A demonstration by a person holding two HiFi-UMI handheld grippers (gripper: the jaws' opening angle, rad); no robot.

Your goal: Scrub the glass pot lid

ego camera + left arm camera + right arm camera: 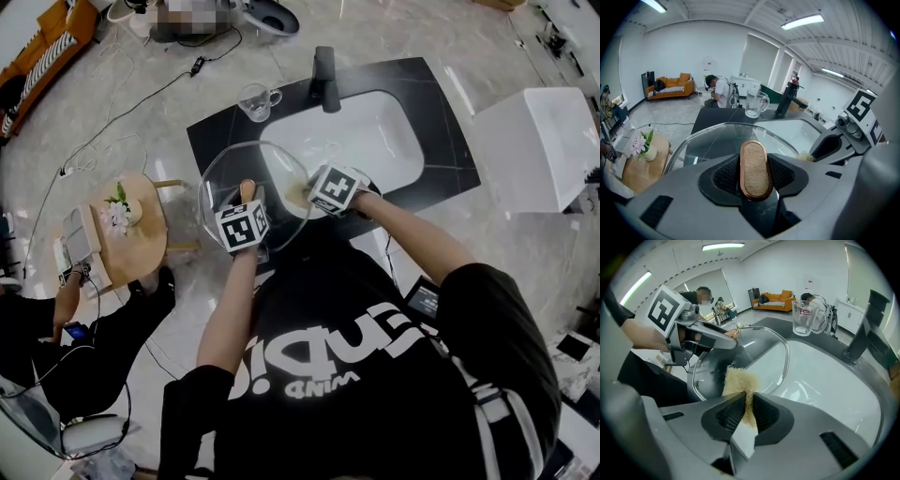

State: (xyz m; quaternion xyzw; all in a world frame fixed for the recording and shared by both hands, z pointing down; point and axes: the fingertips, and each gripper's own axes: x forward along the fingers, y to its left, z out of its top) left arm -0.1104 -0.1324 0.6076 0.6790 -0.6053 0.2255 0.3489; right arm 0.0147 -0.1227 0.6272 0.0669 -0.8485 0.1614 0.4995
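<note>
From the head view, you hold the glass pot lid (pixel 246 167) over the near left edge of the white sink (pixel 375 141), which is sunk into a black desk (pixel 441 103). Your left tongs (pixel 247 199) hold the lid at its handle. Your right tongs (pixel 306 194) bring a pale scrub pad (pixel 297 195) to the lid's right rim. A black faucet (pixel 324 80) and a glass mug (pixel 256 101) stand at the back of the desk. The floor (pixel 141 122) is light marble with cables running across it, and a small round wooden desk (pixel 141 246) with flowers stands to your left.

In the left gripper view, the tongs are clenched on the lid's wooden handle (pixel 755 169), with the glass spreading out beyond them. An orange sofa (pixel 670 86) stands against the far white wall under strip lights.

In the right gripper view, the tongs (pixel 747 401) are clamped on the scrub pad (pixel 739 383), which sits against the lid (pixel 759 357) above the sink (pixel 825 380). Whether it presses on the glass cannot be told.
</note>
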